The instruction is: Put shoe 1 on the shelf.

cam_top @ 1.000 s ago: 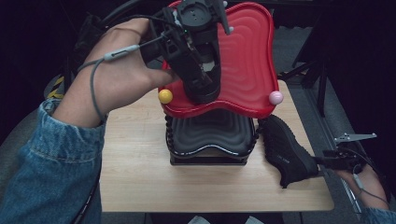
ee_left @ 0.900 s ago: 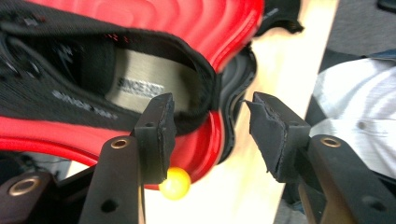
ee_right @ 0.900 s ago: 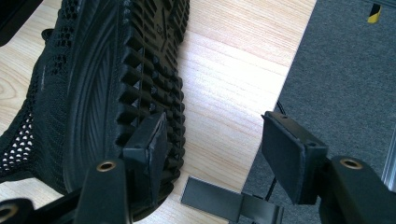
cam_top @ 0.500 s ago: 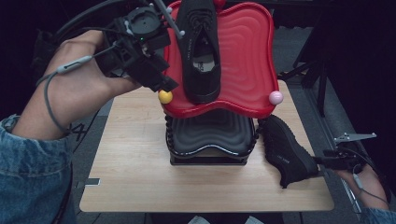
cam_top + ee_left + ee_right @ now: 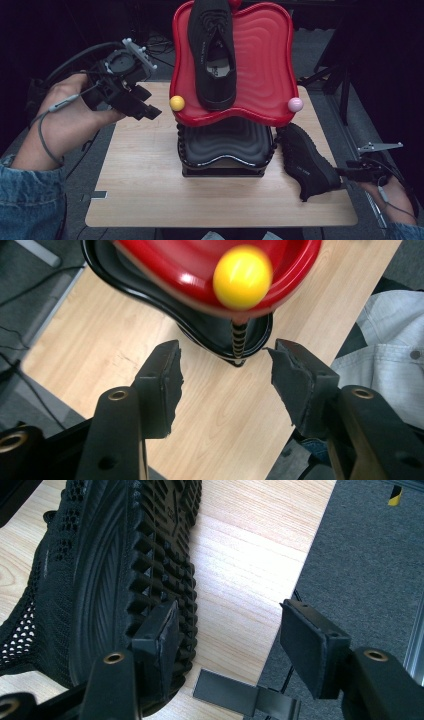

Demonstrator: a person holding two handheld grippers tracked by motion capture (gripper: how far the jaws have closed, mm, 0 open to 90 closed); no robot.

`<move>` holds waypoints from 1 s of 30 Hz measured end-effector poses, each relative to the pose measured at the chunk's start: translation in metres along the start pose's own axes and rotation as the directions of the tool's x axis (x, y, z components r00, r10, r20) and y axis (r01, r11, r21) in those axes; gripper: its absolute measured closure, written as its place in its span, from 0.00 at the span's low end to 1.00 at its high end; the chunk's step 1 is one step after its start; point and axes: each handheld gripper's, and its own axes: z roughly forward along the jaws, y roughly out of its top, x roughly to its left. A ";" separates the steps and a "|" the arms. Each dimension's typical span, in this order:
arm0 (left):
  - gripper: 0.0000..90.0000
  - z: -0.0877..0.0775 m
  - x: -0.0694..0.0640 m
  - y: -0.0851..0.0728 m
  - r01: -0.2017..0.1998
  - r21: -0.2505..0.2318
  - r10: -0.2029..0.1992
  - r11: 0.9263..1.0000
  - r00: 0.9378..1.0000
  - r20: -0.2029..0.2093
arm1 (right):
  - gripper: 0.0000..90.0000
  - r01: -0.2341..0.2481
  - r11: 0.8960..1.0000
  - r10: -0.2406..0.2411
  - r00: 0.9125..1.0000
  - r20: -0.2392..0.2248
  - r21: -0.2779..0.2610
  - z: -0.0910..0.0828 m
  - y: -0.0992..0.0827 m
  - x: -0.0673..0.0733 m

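The place looked like a recording lab or test studio. A small light-wood laminate counter (image 5: 150,195) stood alone on grey carpet floor (image 5: 370,550), ringed by darkness. Black cables (image 5: 160,47) lay on the floor behind it, and black metal stand legs (image 5: 332,75) rose at the right, beside a strip of yellow-black tape (image 5: 395,495).

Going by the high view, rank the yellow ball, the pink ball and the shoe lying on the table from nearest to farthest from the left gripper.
From the left gripper:
1. Yellow ball, just beside it at the red tray's front left corner.
2. Pink ball, at the tray's front right corner.
3. Shoe on the table, at the table's right edge.
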 end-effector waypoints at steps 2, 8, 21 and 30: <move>0.50 0.011 0.004 -0.009 0.019 0.011 -0.019 1.000 1.000 -0.003 | 0.46 0.004 1.000 -0.004 1.000 0.002 -0.001 0.000 0.000 0.001; 0.48 0.031 0.009 -0.024 0.060 0.000 -0.060 0.998 0.998 0.014 | 0.46 0.007 1.000 -0.007 1.000 0.005 -0.002 0.000 0.001 0.001; 0.47 0.081 0.014 -0.055 0.113 0.002 -0.113 0.994 0.992 0.055 | 0.46 0.006 1.000 -0.006 1.000 0.001 0.001 -0.001 0.000 0.000; 0.46 0.113 0.008 -0.075 0.152 0.011 -0.153 0.988 0.987 0.048 | 0.46 0.019 0.999 -0.020 1.000 -0.009 -0.029 -0.009 0.003 0.003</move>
